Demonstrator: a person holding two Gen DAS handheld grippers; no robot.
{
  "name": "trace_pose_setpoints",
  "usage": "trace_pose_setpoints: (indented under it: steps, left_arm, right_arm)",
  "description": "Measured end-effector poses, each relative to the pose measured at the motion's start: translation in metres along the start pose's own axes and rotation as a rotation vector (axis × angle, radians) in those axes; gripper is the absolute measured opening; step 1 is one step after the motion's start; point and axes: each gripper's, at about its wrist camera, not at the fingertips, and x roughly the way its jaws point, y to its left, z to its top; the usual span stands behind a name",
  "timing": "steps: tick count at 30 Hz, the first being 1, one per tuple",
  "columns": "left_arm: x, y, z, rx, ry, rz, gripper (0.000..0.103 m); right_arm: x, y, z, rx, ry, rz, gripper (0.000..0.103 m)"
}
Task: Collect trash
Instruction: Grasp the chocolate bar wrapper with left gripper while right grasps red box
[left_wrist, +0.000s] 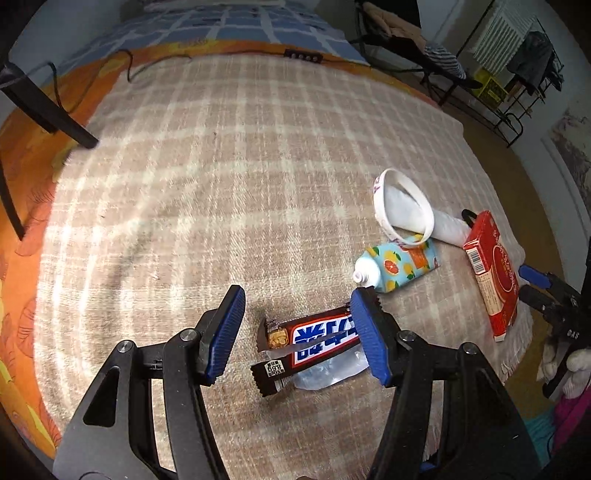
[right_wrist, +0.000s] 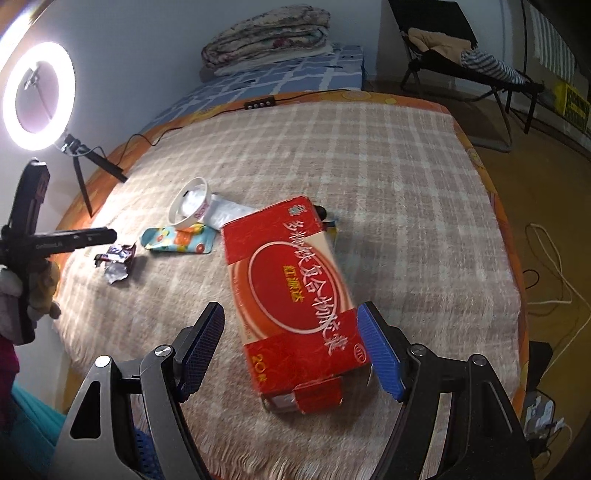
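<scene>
Left wrist view: trash spread on a checked blanket (left_wrist: 258, 166), both grippers open over it.

Left gripper (left_wrist: 295, 328) spread wide above the candy bar wrapper (left_wrist: 314, 339), pads not touching it, gripping nothing. Right gripper (right_wrist: 291, 347) gaping around the near end of the red box (right_wrist: 291, 291), no pad pressing. Farther off, between wrapper and box: patterned tube (left_wrist: 399, 266), white cup (left_wrist: 402, 206) tipped over.

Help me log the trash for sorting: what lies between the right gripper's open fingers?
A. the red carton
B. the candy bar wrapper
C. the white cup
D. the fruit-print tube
A: in the right wrist view the red carton lies flat on the blanket between the right gripper fingers, unpinched.
</scene>
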Motion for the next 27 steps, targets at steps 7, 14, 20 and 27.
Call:
trace_pose_setpoints:
  steps: [7, 14, 20, 27]
  left_arm:
    - [0.010, -0.007, -0.009, 0.037, 0.056, -0.049, 0.061]
    - [0.008, -0.039, -0.021, 0.155, 0.058, 0.012, 0.061]
    - [0.013, -0.063, -0.032, 0.277, 0.055, 0.093, 0.053]
    - [0.016, -0.069, -0.035, 0.298, 0.050, 0.123, 0.039]
  right_arm:
    - [0.016, -0.013, 0.006, 0.047, 0.040, 0.028, 0.074]
    - [0.027, 0.000, 0.007, -0.010, 0.074, 0.017, 0.082]
    - [0.039, 0.023, 0.005, -0.156, 0.114, -0.058, 0.083]
    - [0.047, 0.035, 0.007, -0.221, 0.127, -0.071, 0.083]
